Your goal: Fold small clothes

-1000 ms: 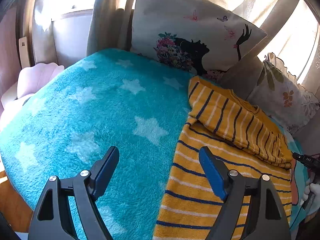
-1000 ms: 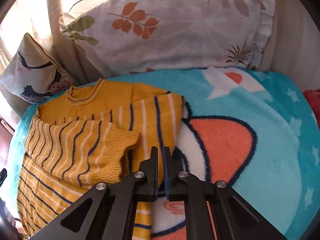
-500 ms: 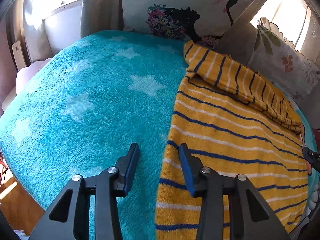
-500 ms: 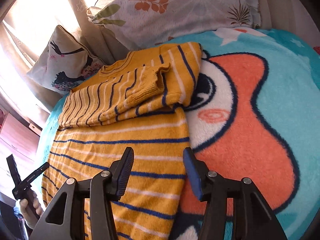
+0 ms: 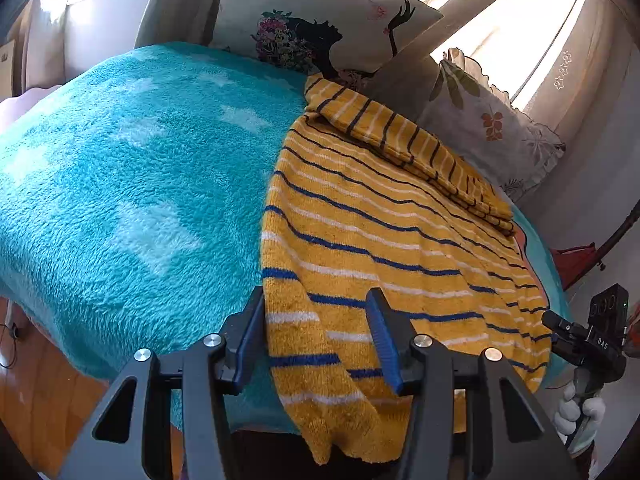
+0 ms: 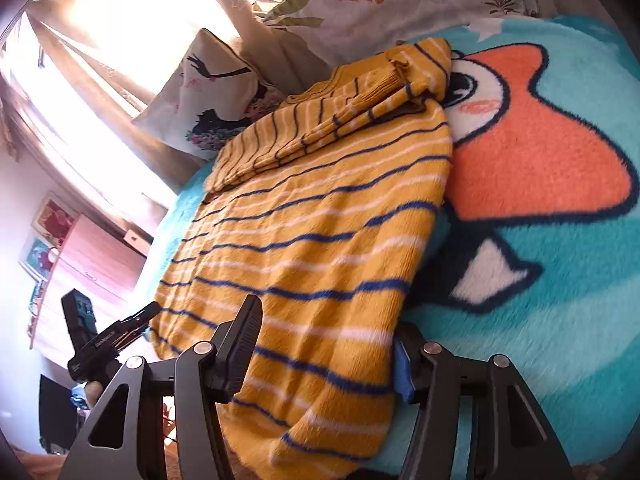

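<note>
Yellow striped sweater hem overhangs blanket edge between both open hand-held grippers

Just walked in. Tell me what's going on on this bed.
A person with a gripper in each hand is folding a yellow striped sweater spread on a teal blanket. Its sleeves are already folded across the top, near the pillows. The left gripper and right gripper are both open, jaws straddling the two bottom corners of the hem that hangs over the bed's edge. Neither has closed on the fabric yet.
</note>
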Demonstrator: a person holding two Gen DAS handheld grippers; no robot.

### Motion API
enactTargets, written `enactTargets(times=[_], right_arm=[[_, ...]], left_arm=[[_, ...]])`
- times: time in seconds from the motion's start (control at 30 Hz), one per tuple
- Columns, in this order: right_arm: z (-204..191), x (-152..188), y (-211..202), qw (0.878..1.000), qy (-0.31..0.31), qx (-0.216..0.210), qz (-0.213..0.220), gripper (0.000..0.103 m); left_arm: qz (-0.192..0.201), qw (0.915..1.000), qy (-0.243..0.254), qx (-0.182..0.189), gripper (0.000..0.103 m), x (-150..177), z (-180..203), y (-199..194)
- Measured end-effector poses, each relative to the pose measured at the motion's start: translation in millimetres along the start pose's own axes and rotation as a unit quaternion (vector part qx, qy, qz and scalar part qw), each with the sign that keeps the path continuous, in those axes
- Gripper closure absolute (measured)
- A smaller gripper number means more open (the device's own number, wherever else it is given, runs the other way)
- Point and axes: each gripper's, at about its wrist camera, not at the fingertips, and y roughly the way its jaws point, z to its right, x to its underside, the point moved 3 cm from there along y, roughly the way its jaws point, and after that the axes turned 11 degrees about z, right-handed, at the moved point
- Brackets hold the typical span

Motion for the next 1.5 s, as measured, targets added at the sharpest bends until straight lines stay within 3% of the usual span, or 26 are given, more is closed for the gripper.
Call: enactTargets(times=[0.3,0.63,0.67,0.7,0.73,0.77,0.83,0.9,1.17,1.33,1.5], right_arm=[[-8.4,42.7,-25.6,0.994,0.038,-0.097,-0.023,0.040],[-13.7,74.8,-11.0,0.989,0.057,-0.122,-0.066,0.039],[-14.7,79.3,-6.8,0.988,0.056,-0.122,-0.074,0.039],[-15.0,82.9,-2.5,0.987,0.056,-0.123,-0.082,0.039],[-14.1,85.2,1.1,0.987,0.058,-0.123,-0.087,0.039],[-13.2,86.1,5.1,0.987,0.060,-0.122,-0.090,0.042],[-12.1,87.7,8.8,0.986,0.061,-0.121,-0.094,0.074],[-9.3,86.1,4.5,0.985,0.068,-0.133,-0.091,0.080],[-21.3,37.9,-16.1,0.980,0.082,-0.177,-0.047,0.085],[-44.4,-19.7,-17.9,0.979,0.058,-0.195,-0.004,0.085],[-49.4,-79.4,-2.8,0.982,0.039,-0.182,0.024,0.085]], left_arm=[[-0.006,0.9992,-0.002,0.039,0.049,21.0,10.1,-18.5],[-0.055,0.9948,-0.052,0.069,0.048,52.3,5.5,-11.5],[-0.058,0.9946,-0.053,0.067,0.050,54.9,5.5,-9.4],[-0.060,0.9947,-0.055,0.063,0.064,56.8,5.1,-8.2],[-0.061,0.9949,-0.056,0.059,0.085,57.4,3.9,-7.3],[-0.062,0.9941,-0.062,0.063,0.087,58.3,2.4,-7.7],[-0.056,0.9937,-0.072,0.065,0.090,58.0,0.3,-14.1],[-0.043,0.9953,-0.062,0.060,0.090,55.8,3.1,-26.0],[0.012,0.9950,-0.026,0.095,0.090,-2.7,37.4,-44.9],[0.037,0.9952,-0.003,0.090,0.090,-45.3,53.8,-20.2],[0.056,0.9959,0.011,0.071,0.090,-93.2,68.6,15.2]])
